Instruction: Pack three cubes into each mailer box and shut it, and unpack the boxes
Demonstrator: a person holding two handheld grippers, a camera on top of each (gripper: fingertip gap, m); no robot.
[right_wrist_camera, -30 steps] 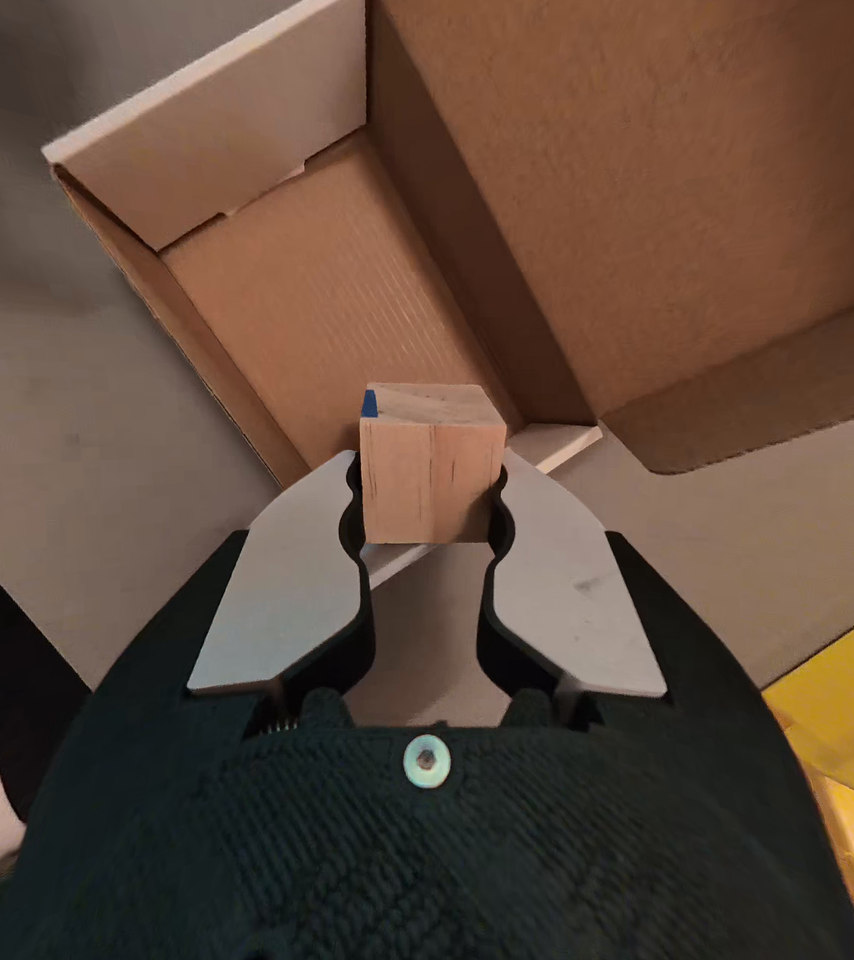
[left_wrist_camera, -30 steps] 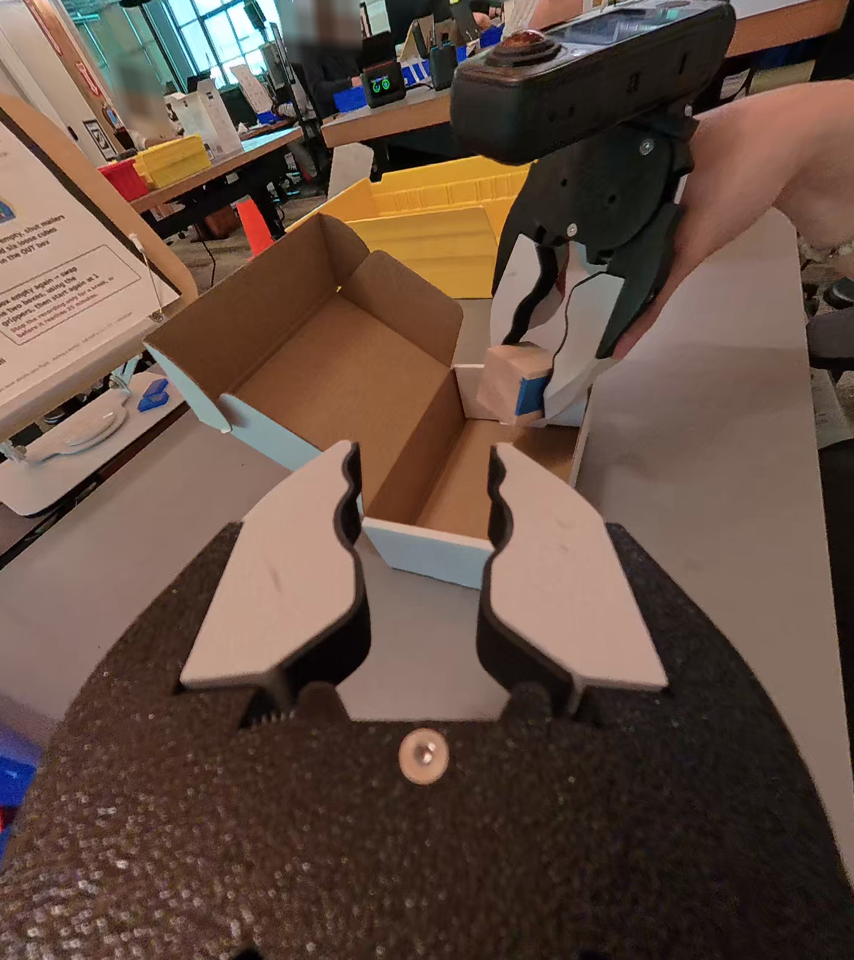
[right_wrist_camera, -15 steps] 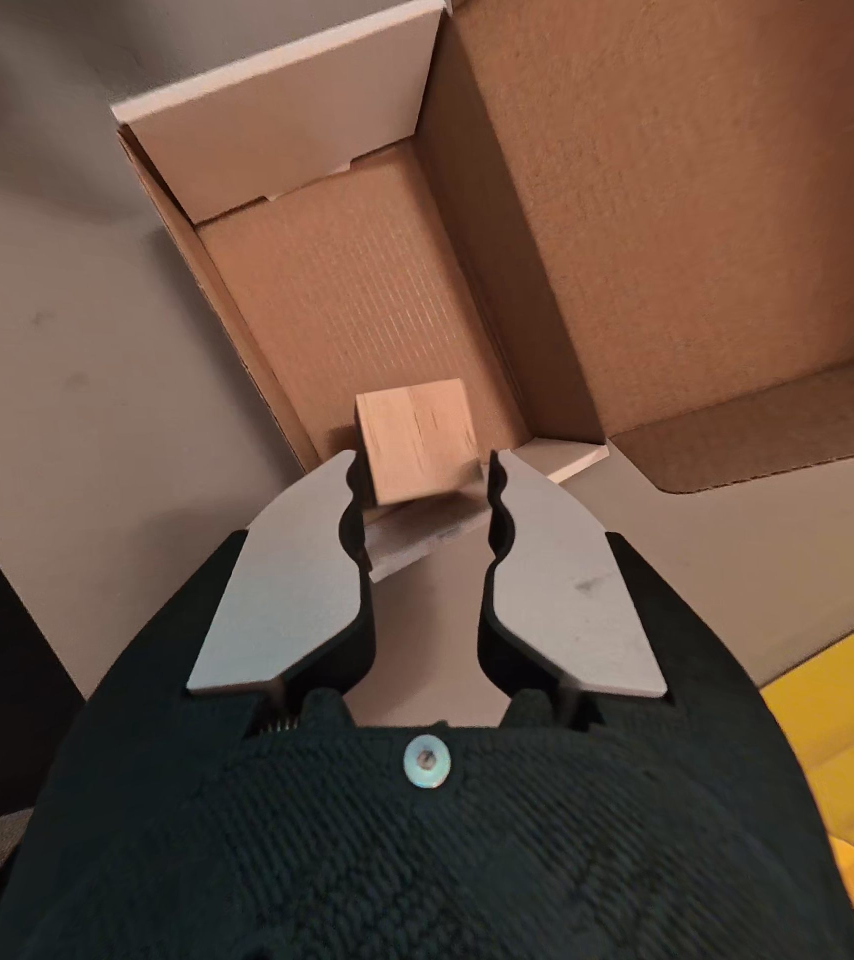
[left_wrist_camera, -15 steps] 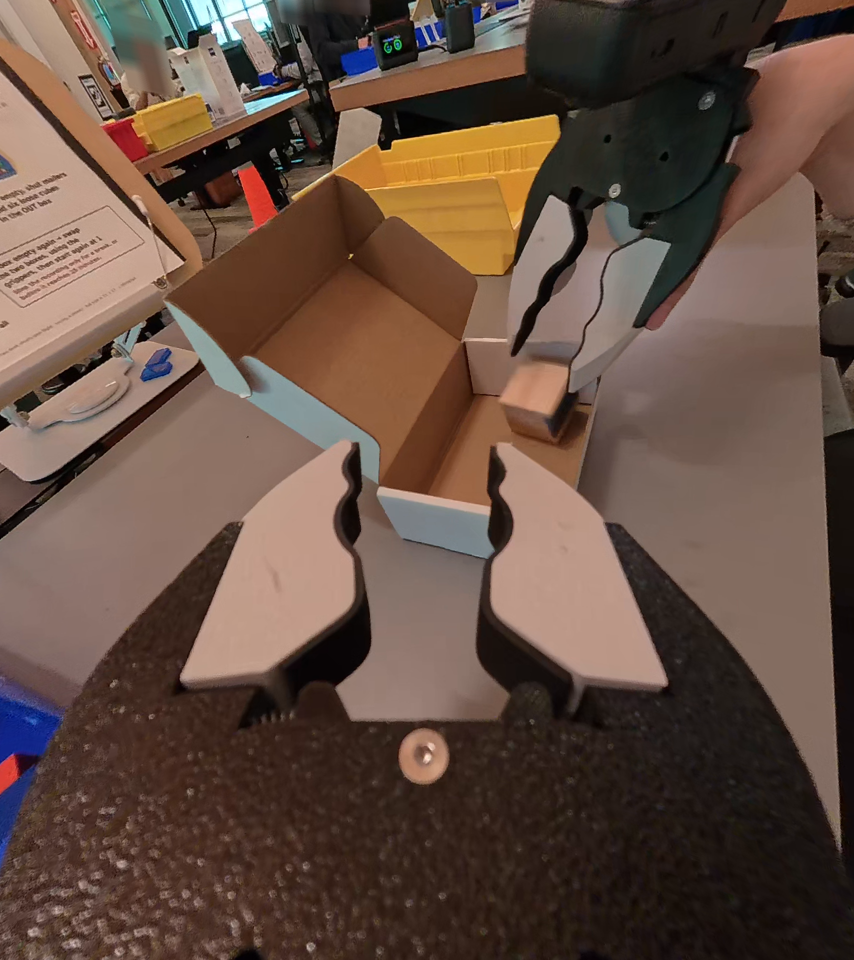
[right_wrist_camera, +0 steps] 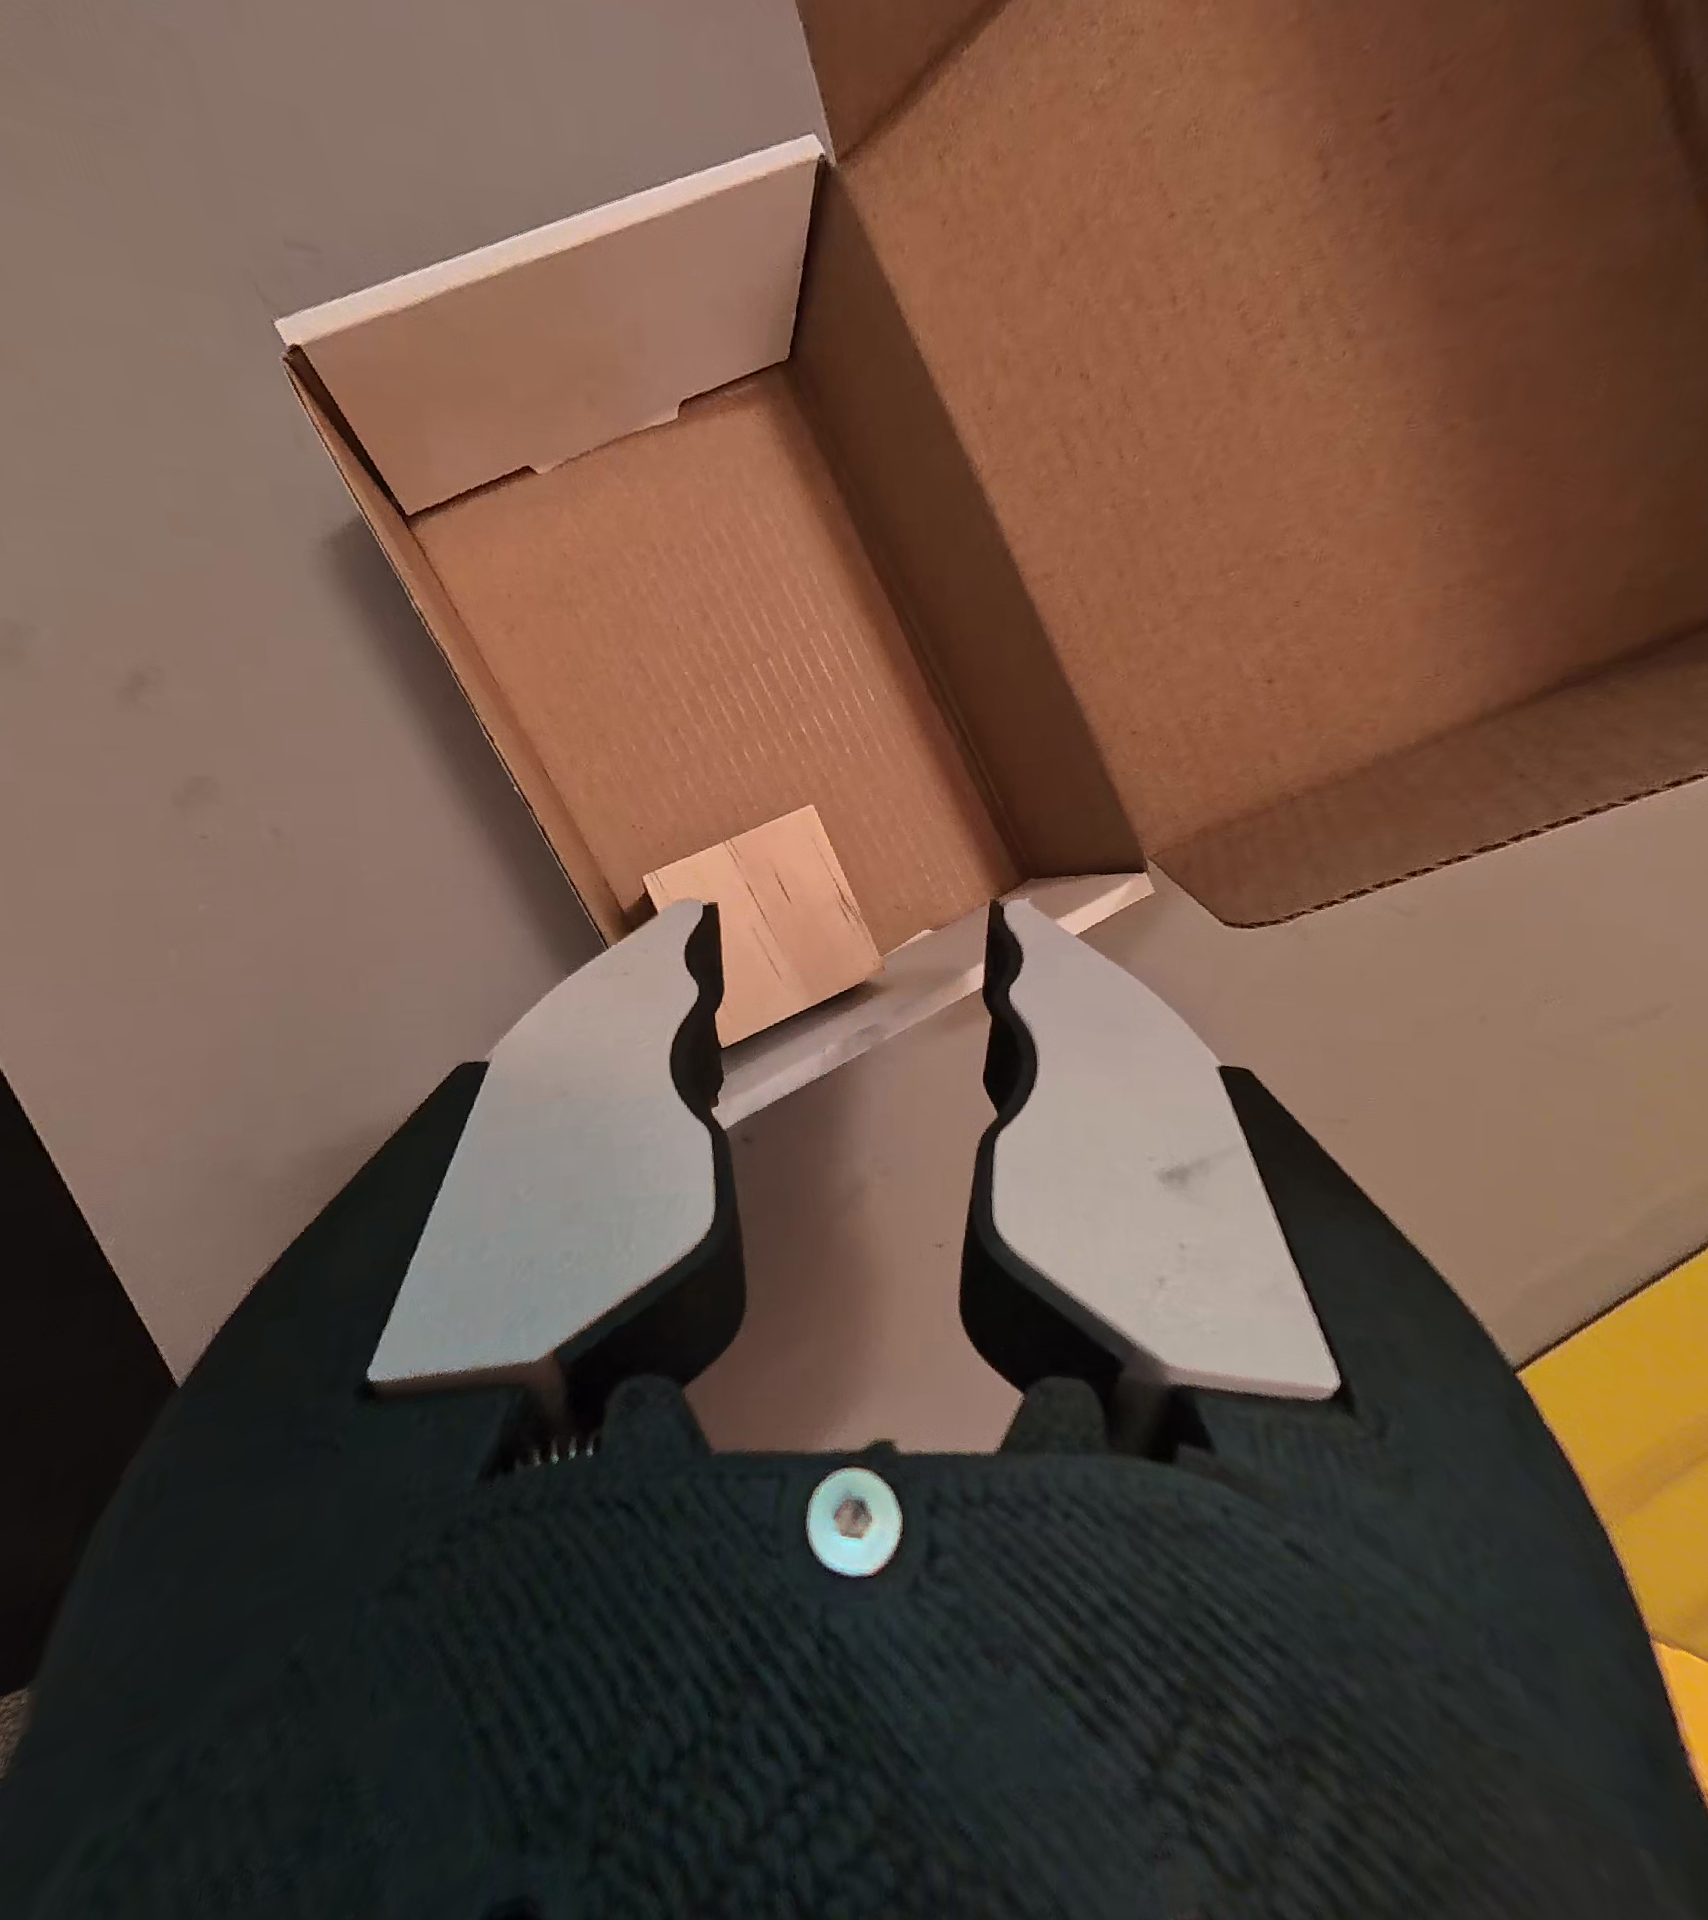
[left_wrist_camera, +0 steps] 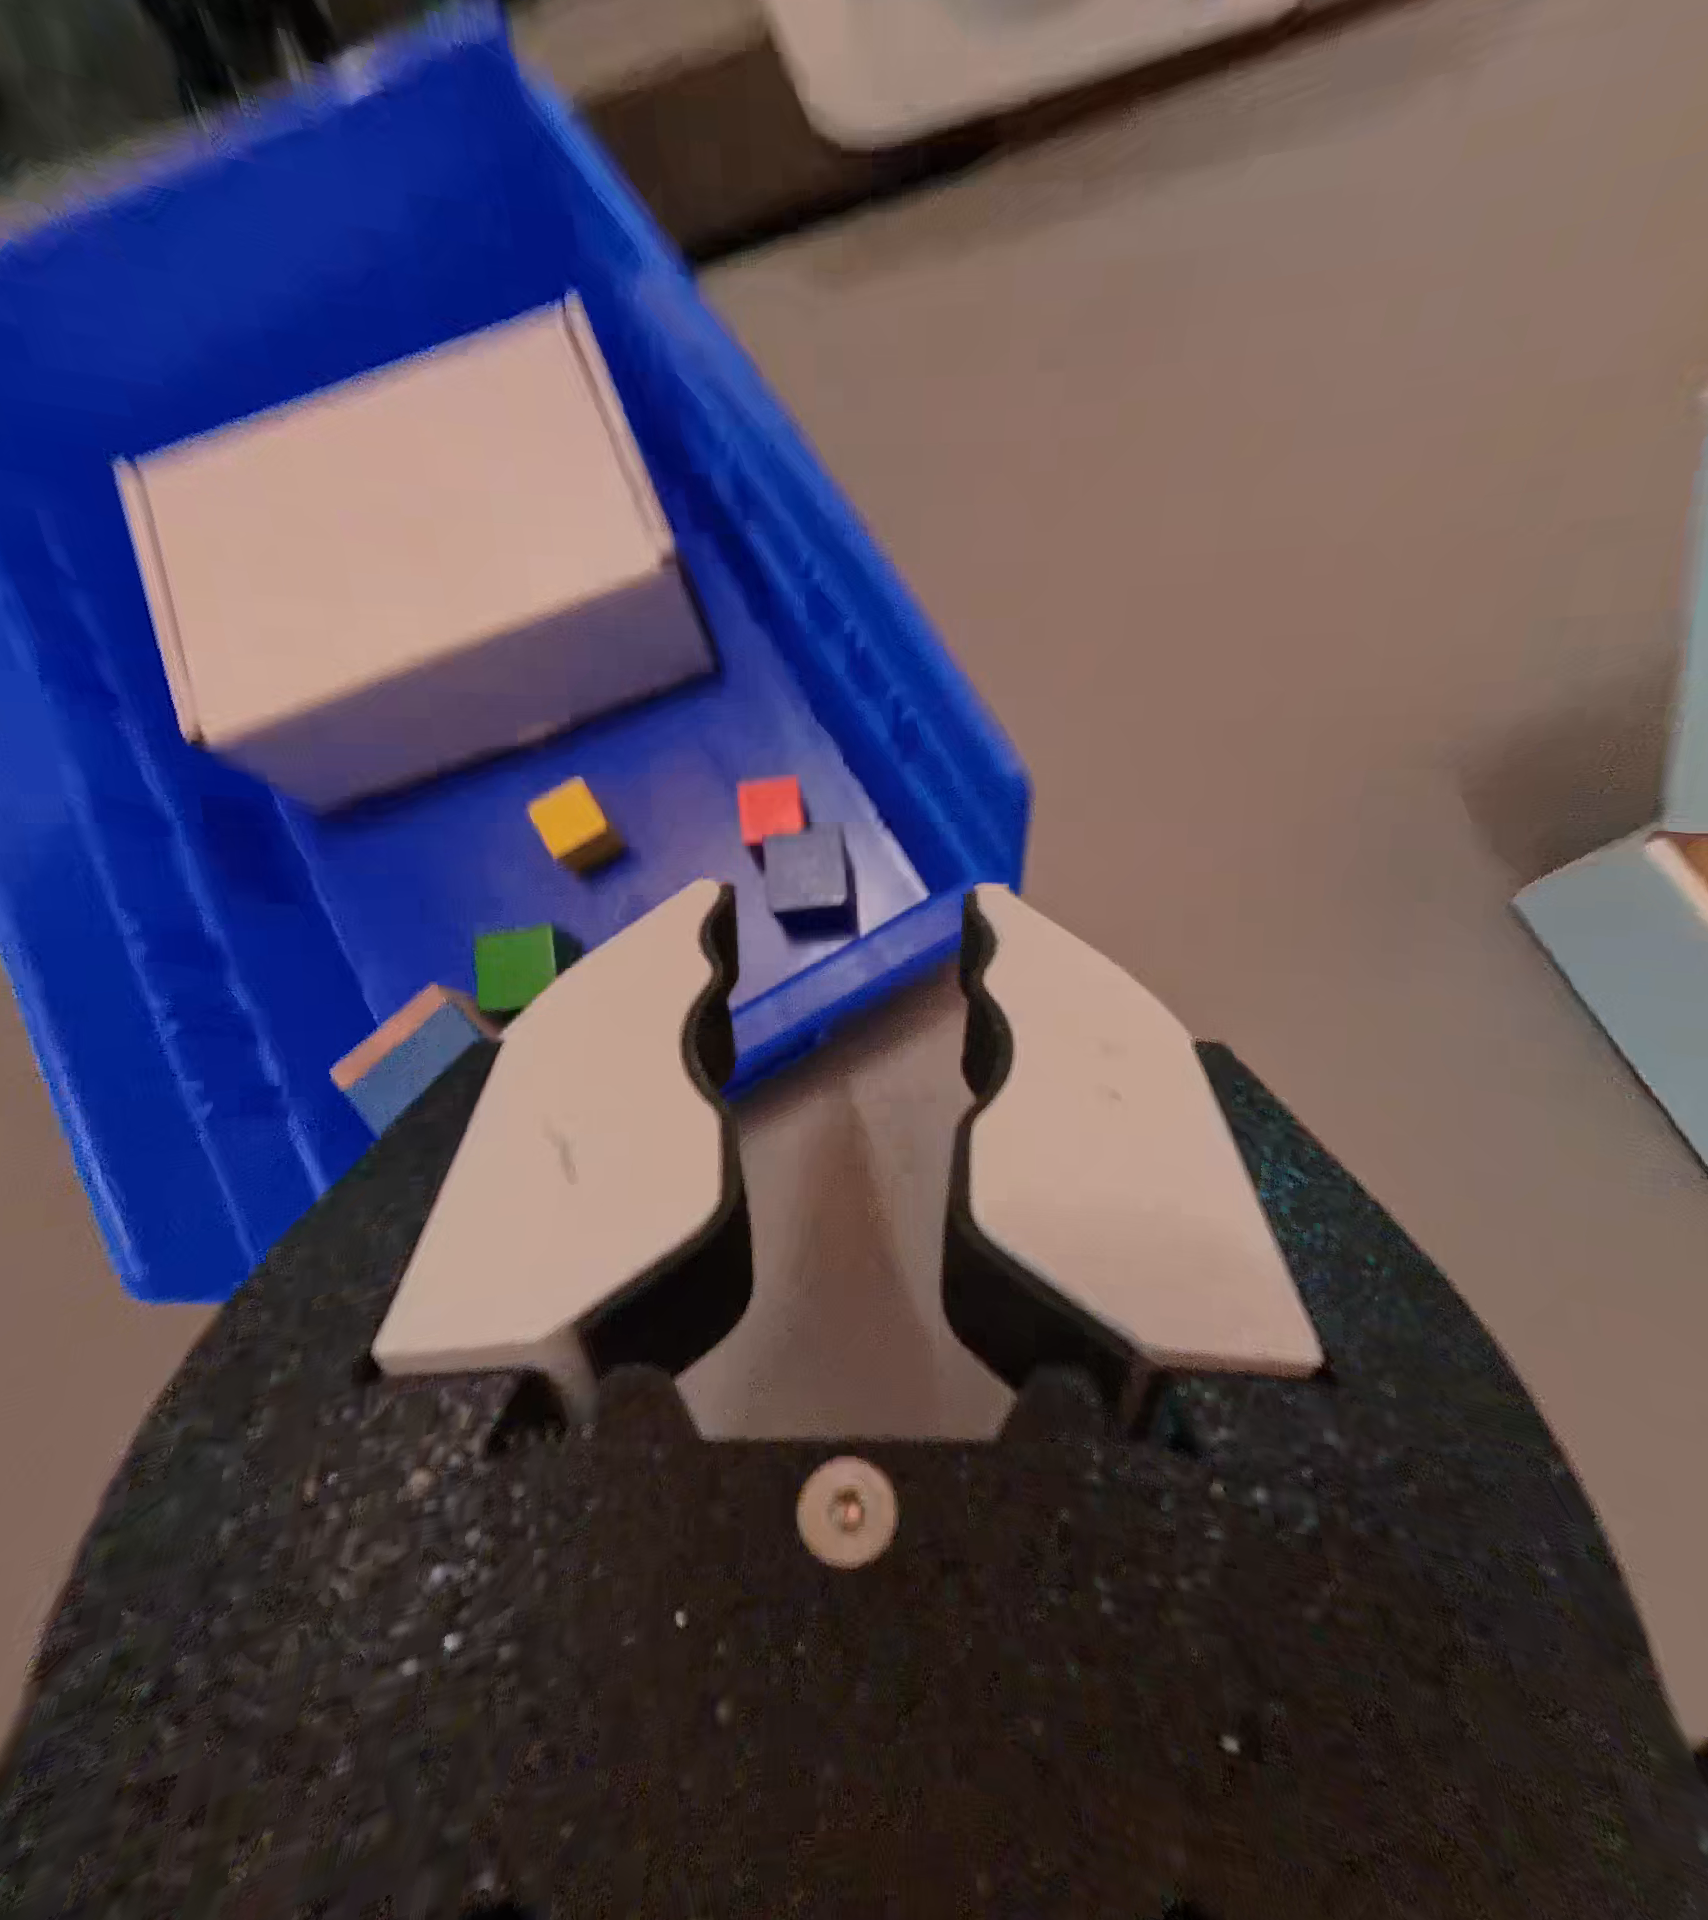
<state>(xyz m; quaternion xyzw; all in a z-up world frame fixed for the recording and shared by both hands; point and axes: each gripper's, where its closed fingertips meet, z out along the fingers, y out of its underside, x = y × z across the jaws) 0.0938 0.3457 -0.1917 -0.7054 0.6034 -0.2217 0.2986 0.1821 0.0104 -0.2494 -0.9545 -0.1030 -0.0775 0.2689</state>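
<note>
In the right wrist view an open mailer box (right_wrist_camera: 704, 644), brown inside and white outside, lies on the grey table with its lid (right_wrist_camera: 1297, 395) folded back. A wooden cube (right_wrist_camera: 788, 925) rests in its near corner. My right gripper (right_wrist_camera: 850, 925) is open and empty above that corner. In the left wrist view my left gripper (left_wrist_camera: 845, 909) is open and empty over the front rim of a blue bin (left_wrist_camera: 829, 582). The bin holds a shut white mailer box (left_wrist_camera: 403, 561) and loose cubes: yellow (left_wrist_camera: 571, 821), red (left_wrist_camera: 770, 808), dark blue (left_wrist_camera: 806, 876), green (left_wrist_camera: 514, 966) and a light blue one (left_wrist_camera: 408, 1055).
The corner of the open mailer box (left_wrist_camera: 1702, 1039) shows at the right edge of the left wrist view. A yellow bin (right_wrist_camera: 1681, 1558) lies at the lower right of the right wrist view. The grey table (left_wrist_camera: 1245, 520) spreads between bin and box. My right fingertips sit around 35 cm from my left ones.
My right gripper let go of the wooden cube, which now rests in the box, and lifted away. My left gripper swung left from the open box to the blue bin.
</note>
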